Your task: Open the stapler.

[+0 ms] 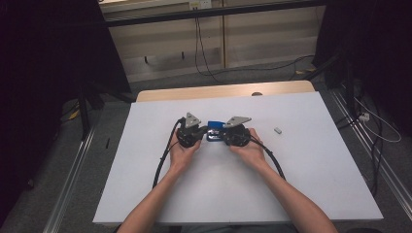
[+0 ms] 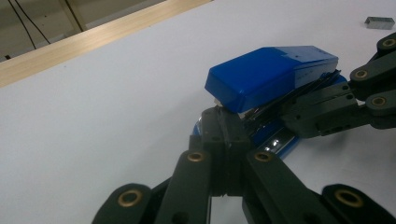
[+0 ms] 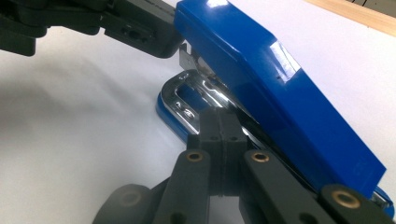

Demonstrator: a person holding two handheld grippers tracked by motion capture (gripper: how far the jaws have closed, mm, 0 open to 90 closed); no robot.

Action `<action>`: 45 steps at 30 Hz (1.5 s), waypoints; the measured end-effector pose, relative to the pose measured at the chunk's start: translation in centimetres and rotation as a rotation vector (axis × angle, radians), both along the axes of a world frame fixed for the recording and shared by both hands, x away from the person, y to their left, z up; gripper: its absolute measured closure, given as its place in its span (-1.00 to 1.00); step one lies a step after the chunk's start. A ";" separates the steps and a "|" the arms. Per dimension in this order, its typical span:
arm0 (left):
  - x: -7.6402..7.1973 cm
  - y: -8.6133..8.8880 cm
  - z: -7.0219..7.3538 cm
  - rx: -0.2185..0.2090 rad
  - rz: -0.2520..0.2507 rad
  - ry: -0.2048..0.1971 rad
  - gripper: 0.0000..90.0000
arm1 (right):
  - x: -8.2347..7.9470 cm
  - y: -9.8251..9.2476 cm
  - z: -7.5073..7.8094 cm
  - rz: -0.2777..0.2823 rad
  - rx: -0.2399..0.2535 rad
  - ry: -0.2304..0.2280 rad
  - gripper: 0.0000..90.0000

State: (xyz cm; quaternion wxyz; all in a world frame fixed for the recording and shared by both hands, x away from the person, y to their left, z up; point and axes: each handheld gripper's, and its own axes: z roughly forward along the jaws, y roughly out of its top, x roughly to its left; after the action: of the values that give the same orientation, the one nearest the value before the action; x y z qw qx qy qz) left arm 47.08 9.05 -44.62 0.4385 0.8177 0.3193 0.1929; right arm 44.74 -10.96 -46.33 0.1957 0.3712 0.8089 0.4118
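A blue stapler (image 1: 214, 130) sits on the white table (image 1: 145, 194) a little toward the far edge, about midway between its side edges, wedged between the left gripper (image 1: 190, 132) and the right gripper (image 1: 235, 132). From above, most of the stapler is covered by the two grippers and their grey plates, leaving a small blue patch.

In the left gripper view its jaws are pressed together at the stapler's (image 2: 273, 77) front end, under the raised blue lid; whether a thin metal part is pinched there seems possible but cannot be made out. In the right gripper view the jaws are likewise closed tight, their tips by the chrome base of the stapler (image 3: 280, 88), whose rear is cut off by the frame.

A small grey block (image 1: 278, 130) lies toward the right edge.
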 end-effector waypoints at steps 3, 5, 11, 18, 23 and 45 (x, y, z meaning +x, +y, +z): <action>0.0 0.0 0.1 -0.006 0.000 -0.001 1.00 | 0.0 0.0 0.0 -0.001 -0.002 -0.001 1.00; -0.1 0.0 0.3 -0.017 0.001 -0.004 1.00 | 0.0 0.0 0.0 -0.002 -0.004 -0.002 1.00; -0.1 0.0 0.6 -0.027 -0.006 -0.011 1.00 | -0.1 0.0 0.1 0.000 -0.010 0.001 1.00; -0.2 -0.2 1.1 -0.044 0.000 -0.019 1.00 | -0.2 0.1 0.1 -0.005 -0.015 -0.001 1.00; -0.2 -0.2 1.3 -0.063 -0.003 -0.020 1.00 | -0.2 0.1 0.1 -0.007 -0.008 -0.002 1.00; -0.1 -0.3 1.4 -0.067 -0.002 -0.027 1.00 | -0.6 1.0 1.0 -0.041 0.046 -0.069 1.00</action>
State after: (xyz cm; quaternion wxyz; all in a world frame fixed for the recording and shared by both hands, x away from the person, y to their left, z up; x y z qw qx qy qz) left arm 46.95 8.74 -43.23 0.4698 0.8002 0.3191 0.1927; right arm 44.14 -9.95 -45.32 0.2235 0.3775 0.7842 0.4388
